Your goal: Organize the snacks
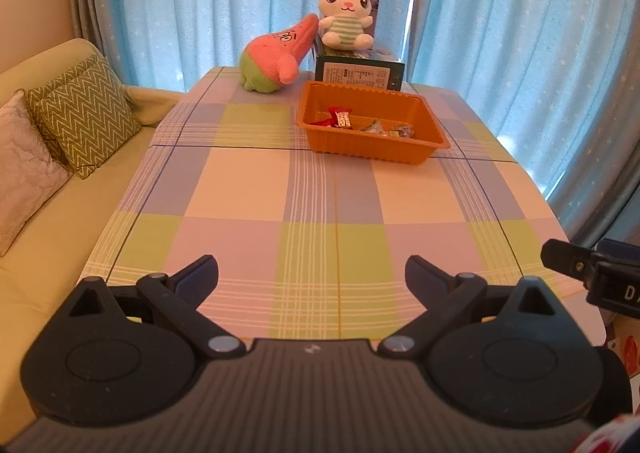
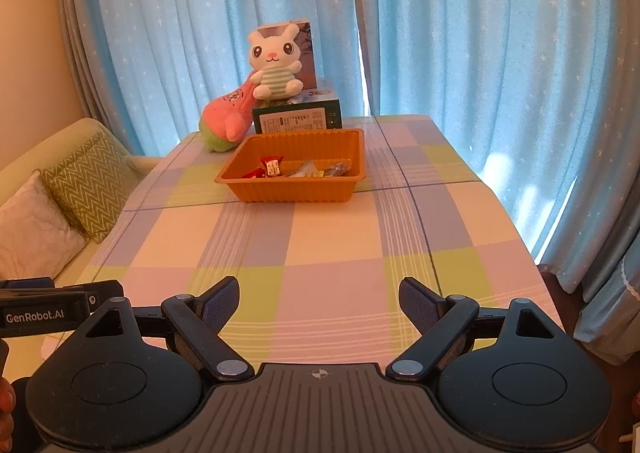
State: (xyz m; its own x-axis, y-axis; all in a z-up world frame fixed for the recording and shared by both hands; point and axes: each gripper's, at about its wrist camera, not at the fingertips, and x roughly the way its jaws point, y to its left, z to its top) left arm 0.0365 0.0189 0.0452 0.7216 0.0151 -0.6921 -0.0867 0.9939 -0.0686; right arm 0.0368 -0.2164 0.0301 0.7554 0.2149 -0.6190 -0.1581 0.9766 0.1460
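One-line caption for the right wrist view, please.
Open, empty right gripper above the checked tablecloth, facing an orange tray of wrapped snacks.

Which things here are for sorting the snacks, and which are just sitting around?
For the job: orange tray, wrapped snacks inside it.

Just there: white bunny plush, pink star plush, dark green box, sofa cushions.

right gripper (image 2: 319,303) wide, empty — above table (image 2: 332,253) | orange tray (image 2: 296,189) holds snacks (image 2: 298,169) — far end
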